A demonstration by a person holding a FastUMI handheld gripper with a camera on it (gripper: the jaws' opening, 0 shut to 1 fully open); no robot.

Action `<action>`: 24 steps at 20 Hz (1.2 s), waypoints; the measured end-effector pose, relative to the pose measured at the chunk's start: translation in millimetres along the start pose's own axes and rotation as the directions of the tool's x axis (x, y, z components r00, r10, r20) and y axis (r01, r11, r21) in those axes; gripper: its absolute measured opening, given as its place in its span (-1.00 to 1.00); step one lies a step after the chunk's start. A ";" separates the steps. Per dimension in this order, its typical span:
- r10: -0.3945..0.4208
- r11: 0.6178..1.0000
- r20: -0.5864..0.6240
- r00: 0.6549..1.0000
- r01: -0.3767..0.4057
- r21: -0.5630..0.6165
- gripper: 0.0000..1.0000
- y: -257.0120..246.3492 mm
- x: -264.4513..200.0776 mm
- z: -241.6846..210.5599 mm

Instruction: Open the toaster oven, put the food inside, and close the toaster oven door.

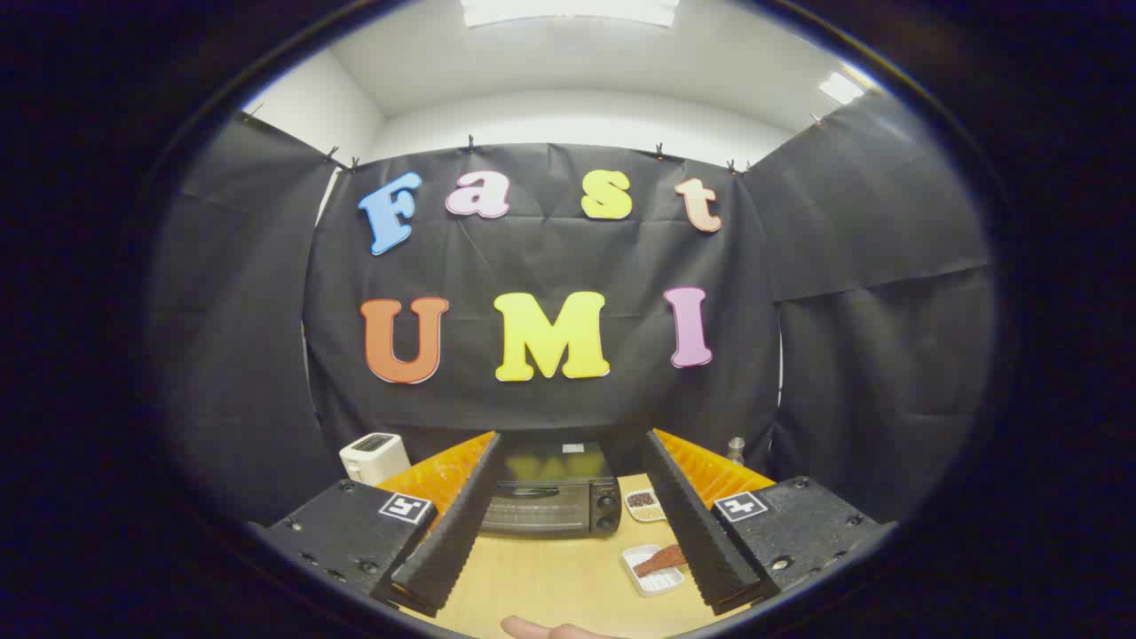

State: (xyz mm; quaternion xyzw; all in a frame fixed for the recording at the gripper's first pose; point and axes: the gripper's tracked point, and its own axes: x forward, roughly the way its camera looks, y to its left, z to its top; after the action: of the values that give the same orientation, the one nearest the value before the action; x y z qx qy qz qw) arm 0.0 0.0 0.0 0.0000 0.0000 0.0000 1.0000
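Note:
A black toaster oven point(552, 497) stands on the wooden table point(550, 577) against the booth's back wall, its glass door shut. It lies beyond my fingers, seen through the gap between them. A white tray point(652, 570) holding a reddish-brown piece of food point(661, 561) rests on the table in front of the oven's right side, partly hidden by my right finger point(697, 524). My gripper point(572, 596) is open and held well above the table, with nothing between the fingers.
A white pop-up toaster point(374, 456) sits to the left of the oven. A small white dish point(644, 505) with brownish contents lies right of the oven, and a small shaker point(735, 448) stands behind it. A person's fingertip point(550, 629) shows below my fingers.

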 end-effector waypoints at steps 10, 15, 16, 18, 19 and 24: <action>0.005 1.000 0.048 0.999 -0.004 -0.016 1.00 8.1 11.3 7.3; 0.011 1.000 0.072 0.997 -0.009 -0.027 1.00 12.1 53.9 3.5; 0.014 1.000 0.081 0.997 -0.012 -0.029 1.00 14.4 66.6 2.5; 0.012 0.999 0.107 0.994 -0.007 -0.047 1.00 16.6 96.1 -0.3; 0.020 0.999 0.112 0.994 -0.015 -0.052 1.00 19.2 109.5 -5.7; 0.102 0.994 -0.005 0.995 -0.102 -0.041 1.00 44.8 176.0 -56.3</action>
State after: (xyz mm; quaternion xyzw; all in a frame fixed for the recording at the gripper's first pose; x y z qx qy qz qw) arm 176.0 44.8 -56.3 -0.0206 0.0013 0.0509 0.9985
